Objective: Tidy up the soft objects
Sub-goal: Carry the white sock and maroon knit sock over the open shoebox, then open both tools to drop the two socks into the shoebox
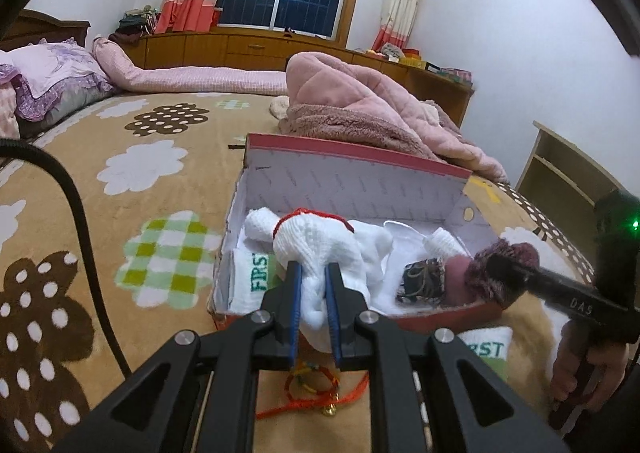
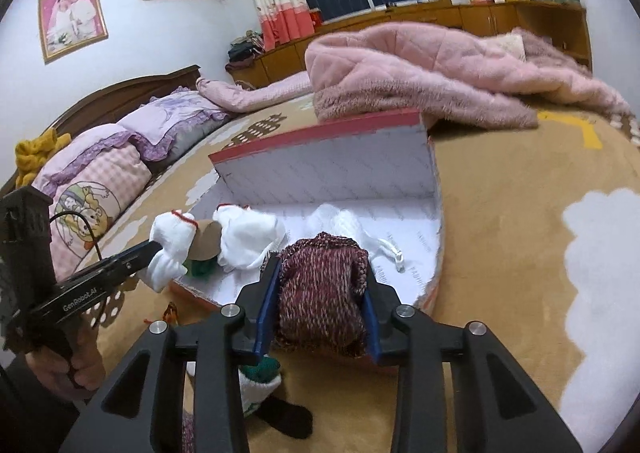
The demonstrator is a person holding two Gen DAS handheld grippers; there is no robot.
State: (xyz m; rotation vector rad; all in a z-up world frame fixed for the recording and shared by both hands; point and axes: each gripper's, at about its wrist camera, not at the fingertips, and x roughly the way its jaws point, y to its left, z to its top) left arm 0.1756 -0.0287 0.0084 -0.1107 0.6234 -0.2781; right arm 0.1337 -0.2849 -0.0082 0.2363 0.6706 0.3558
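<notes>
An open red shoebox (image 1: pixel 352 157) with a white inside lies on the bed; it also shows in the right wrist view (image 2: pixel 320 169). My left gripper (image 1: pixel 314 273) is shut on a white knitted glove (image 1: pixel 320 241) with a red cuff, held over the box's near left side. My right gripper (image 2: pixel 320 281) is shut on a maroon knitted item (image 2: pixel 324 289), held over the box's near edge; it shows at the right in the left wrist view (image 1: pixel 500 265). White soft items (image 1: pixel 440 241) and a dark patterned piece (image 1: pixel 422 279) lie inside the box.
A white sock marked FIRST (image 1: pixel 486 349) and red cords with a bell (image 1: pixel 316 389) lie on the tan blanket before the box. A green-white sock (image 2: pixel 260 377) lies under my right gripper. A pink fleece robe (image 1: pixel 360 105) is heaped behind the box. Pillows (image 2: pixel 132 149) lie at the left.
</notes>
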